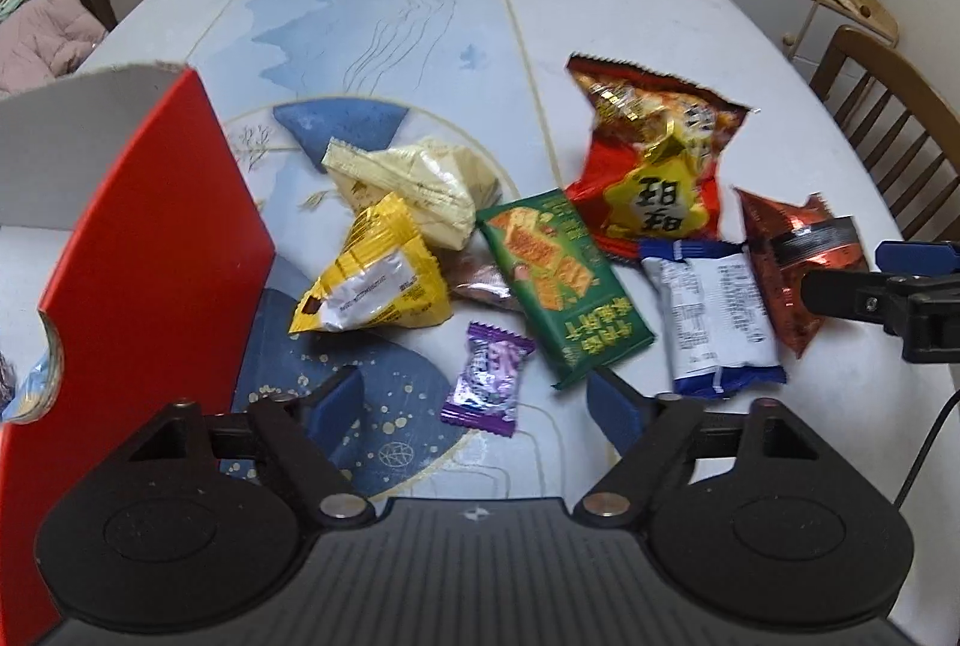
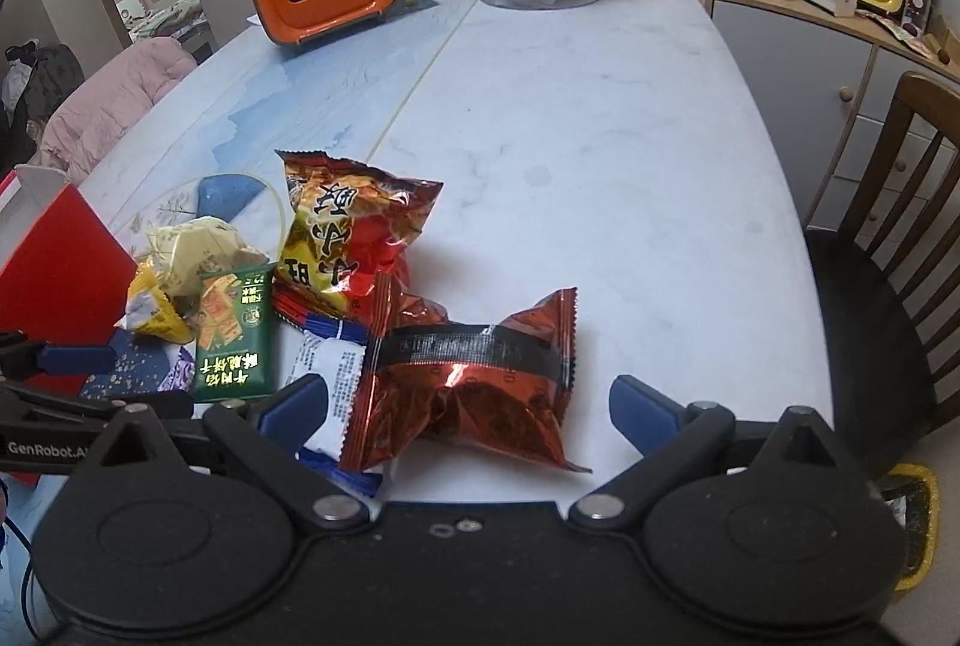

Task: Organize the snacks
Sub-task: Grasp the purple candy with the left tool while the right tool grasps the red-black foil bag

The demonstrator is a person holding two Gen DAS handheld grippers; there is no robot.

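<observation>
The left tool (image 1: 477,400) stands spread, pinching nothing; a purple candy (image 1: 487,386) lies on the table (image 1: 630,15) between its fingertips, untouched. The right tool (image 2: 468,406) is also spread wide, with the red foil packet (image 2: 468,376) lying between its blue fingertips, not pressed. A red box (image 1: 150,256) stands left of the left tool.

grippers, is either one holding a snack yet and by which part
Nothing is held. The left gripper stands open around the purple candy wrapper; the right gripper stands open around the red foil packet.
</observation>
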